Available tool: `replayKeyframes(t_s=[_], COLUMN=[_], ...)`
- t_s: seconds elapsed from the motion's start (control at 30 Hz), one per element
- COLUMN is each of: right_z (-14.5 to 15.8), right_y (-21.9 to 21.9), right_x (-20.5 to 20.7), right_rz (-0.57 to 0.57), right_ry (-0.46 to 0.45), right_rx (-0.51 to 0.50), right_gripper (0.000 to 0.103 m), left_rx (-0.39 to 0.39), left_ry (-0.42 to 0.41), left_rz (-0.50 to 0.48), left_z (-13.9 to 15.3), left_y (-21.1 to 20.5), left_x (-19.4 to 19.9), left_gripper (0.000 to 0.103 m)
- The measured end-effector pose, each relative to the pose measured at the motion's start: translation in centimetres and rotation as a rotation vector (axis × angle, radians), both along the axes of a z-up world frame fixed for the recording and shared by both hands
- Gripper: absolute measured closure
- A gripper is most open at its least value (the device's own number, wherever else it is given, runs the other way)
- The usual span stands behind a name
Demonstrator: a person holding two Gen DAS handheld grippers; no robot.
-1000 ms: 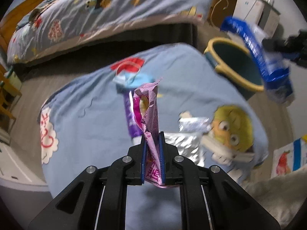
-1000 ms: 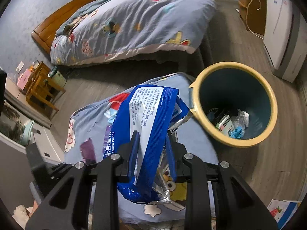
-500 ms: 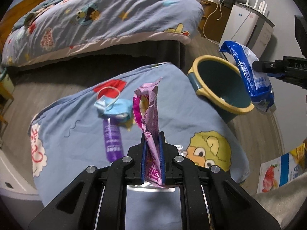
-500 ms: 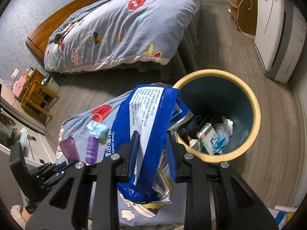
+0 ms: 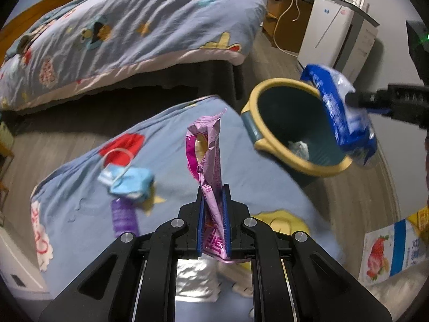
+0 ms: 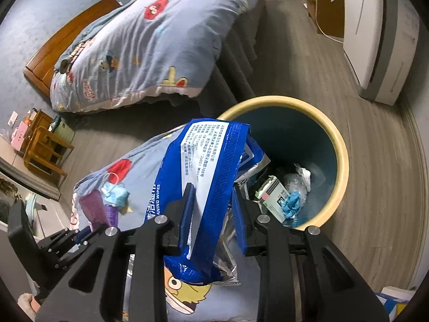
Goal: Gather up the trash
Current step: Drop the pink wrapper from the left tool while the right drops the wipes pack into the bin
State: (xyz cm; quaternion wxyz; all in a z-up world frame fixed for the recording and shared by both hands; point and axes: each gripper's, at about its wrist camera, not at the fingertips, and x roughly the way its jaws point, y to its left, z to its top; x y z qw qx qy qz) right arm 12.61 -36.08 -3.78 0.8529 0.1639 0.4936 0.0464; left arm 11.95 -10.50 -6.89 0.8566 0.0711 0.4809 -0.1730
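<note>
My left gripper (image 5: 213, 196) is shut on a pink snack wrapper (image 5: 205, 147), held upright above a blue cartoon blanket (image 5: 171, 150). My right gripper (image 6: 211, 196) is shut on a blue wet-wipes pack (image 6: 206, 166), held at the near rim of a teal bin with a yellow rim (image 6: 340, 145); the bin holds several bits of trash. In the left wrist view the wipes pack (image 5: 343, 112) hangs over the bin (image 5: 254, 128). A blue face mask (image 5: 128, 179), a purple bottle (image 5: 124, 214) and a silver foil bag (image 5: 195, 279) lie on the blanket.
A bed with a matching blue quilt (image 5: 120, 32) stands behind. A white appliance (image 6: 375, 40) and a wooden cabinet (image 5: 284, 21) stand at the far right. A small wooden chair (image 6: 43, 145) is at the left. A strawberry-print carton (image 5: 386, 252) lies on the floor.
My right gripper has carried the wipes pack toward and partly over the bin. My left gripper, still holding the pink wrapper, has moved forward and right across the blanket toward the bin.
</note>
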Motion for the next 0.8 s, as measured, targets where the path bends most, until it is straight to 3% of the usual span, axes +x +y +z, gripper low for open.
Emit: replayKeyframes(t_s=[0.47, 0.8], right_z=[-1.2, -3.5], right_y=[-2.4, -4.2], right_x=[1.6, 3.0], right_rz=[-0.092, -0.146], right_ry=[0.011, 0.063], right_rx=[0.02, 0.011], right_gripper=[0.076, 0.076], left_rx=[-0.057, -0.042], left_ry=[0.0, 0.005], left_rz=[-0.055, -0.097], left_z=[0.1, -1.0], left_y=[-6.2, -8.8], left_x=[4.7, 6.1], left_gripper=[0.091, 0.09])
